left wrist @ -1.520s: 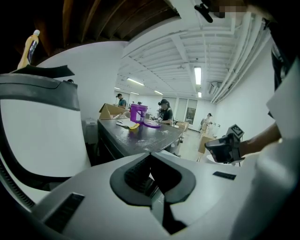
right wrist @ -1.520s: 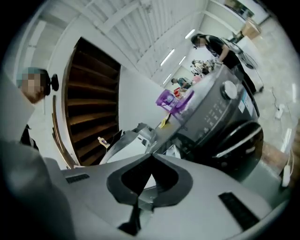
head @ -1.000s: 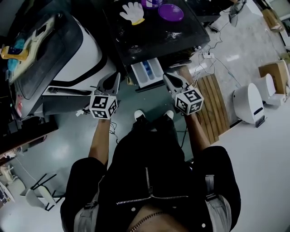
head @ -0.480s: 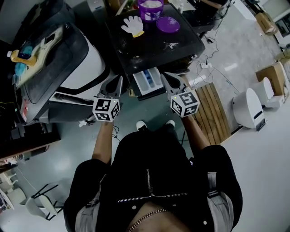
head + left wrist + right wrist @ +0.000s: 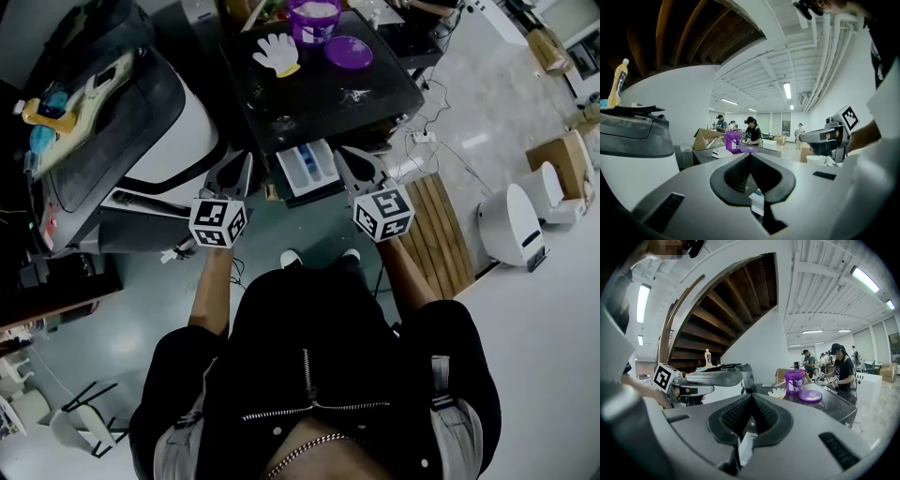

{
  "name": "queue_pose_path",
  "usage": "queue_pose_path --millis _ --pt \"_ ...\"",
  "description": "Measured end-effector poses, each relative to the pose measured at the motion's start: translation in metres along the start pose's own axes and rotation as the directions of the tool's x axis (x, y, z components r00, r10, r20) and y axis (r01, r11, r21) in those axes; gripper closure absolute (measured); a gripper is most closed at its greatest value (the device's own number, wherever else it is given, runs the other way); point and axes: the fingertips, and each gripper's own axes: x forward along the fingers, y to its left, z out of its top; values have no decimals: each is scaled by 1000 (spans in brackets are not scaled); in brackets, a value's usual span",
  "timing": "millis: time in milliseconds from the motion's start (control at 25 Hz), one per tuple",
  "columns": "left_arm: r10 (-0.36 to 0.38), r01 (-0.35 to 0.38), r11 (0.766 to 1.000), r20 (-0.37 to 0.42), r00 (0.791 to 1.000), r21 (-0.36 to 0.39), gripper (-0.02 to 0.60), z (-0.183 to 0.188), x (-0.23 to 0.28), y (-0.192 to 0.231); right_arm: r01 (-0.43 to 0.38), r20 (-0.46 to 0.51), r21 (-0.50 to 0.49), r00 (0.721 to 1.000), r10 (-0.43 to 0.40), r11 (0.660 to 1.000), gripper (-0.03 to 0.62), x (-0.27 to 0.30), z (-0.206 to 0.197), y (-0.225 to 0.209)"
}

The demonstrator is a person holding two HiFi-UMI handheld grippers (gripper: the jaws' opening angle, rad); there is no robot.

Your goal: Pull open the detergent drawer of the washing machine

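The washing machine (image 5: 375,94) has a dark top. Its white detergent drawer (image 5: 309,167), with a blue compartment, stands pulled out toward me. My left gripper (image 5: 246,161) hangs just left of the drawer, shut and empty. My right gripper (image 5: 343,156) hangs just right of it, also shut and holding nothing. Neither touches the drawer. In the left gripper view the jaw tips of the left gripper (image 5: 750,155) meet, with a white corner of the drawer (image 5: 757,202) below them. In the right gripper view the right gripper (image 5: 752,395) is shut too.
A white glove (image 5: 277,52), a purple tub (image 5: 316,17) and a purple lid (image 5: 349,52) lie on the washer's top. A second white machine (image 5: 178,122) stands at the left, a wooden pallet (image 5: 439,220) and a white appliance (image 5: 511,223) at the right. Cables (image 5: 433,117) trail across the floor.
Both grippers have risen a little beside the drawer, and the right one has rolled slightly. The drawer stays pulled out. Both stay shut.
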Motion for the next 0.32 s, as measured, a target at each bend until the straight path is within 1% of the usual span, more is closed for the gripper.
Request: queue_pose_path --millis 320 --pt "-23 23 1000 -9 1000 11 563 1 0 -3 35 -10 23 999 -35 999 589 -3 -7 -1"
